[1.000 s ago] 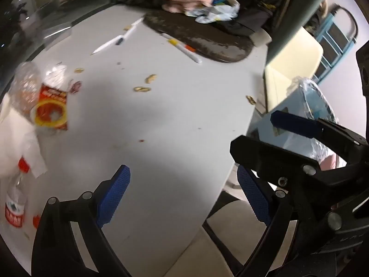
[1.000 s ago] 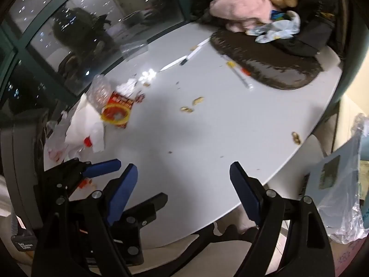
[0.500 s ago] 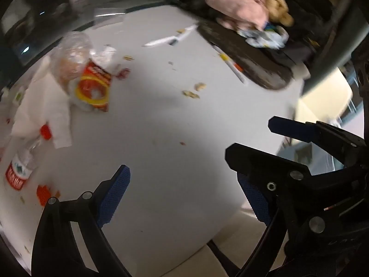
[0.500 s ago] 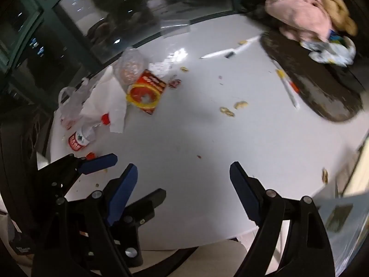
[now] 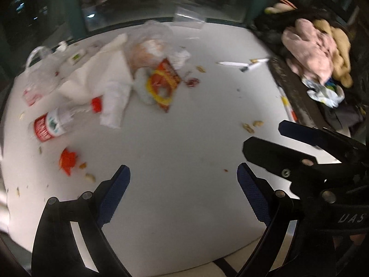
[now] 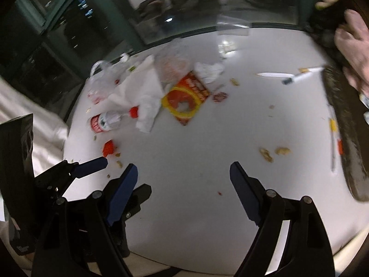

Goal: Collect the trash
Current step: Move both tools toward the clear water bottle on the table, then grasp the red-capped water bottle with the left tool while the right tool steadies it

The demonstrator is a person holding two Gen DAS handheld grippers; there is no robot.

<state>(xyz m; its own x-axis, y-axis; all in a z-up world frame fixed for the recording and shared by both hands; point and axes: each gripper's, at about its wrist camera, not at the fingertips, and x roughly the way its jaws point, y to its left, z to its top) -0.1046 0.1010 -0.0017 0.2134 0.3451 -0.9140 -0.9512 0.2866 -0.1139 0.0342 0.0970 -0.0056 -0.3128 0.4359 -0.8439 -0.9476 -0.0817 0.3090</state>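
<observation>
Trash lies at the far left of the white table point(image 5: 184, 143): a red and yellow wrapper point(image 5: 162, 83) point(image 6: 185, 99), a crushed water bottle with a red cap point(image 5: 57, 122) point(image 6: 108, 120), white tissues point(image 5: 108, 85) point(image 6: 143, 106), a clear plastic bag point(image 5: 150, 43) point(image 6: 173, 62), a red scrap point(image 5: 68, 159) point(image 6: 108, 149) and peanut shells point(image 5: 252, 125) point(image 6: 273, 152). My left gripper point(image 5: 183, 196) is open and empty above the near table edge. My right gripper point(image 6: 183, 189) is open and empty beside it, and it also shows in the left wrist view point(image 5: 299, 143).
Pens point(image 5: 242, 63) point(image 6: 290, 76) lie at the back. A dark mat point(image 5: 297, 94) point(image 6: 346, 133) with pink clothes point(image 5: 311, 50) fills the right side. A thin plastic bag point(image 5: 41, 69) sits at the far left. Dark windows stand behind the table.
Both grippers have swung left, so the trash pile has moved towards the middle of both views. The bin bag at the right has left view. Both stay open.
</observation>
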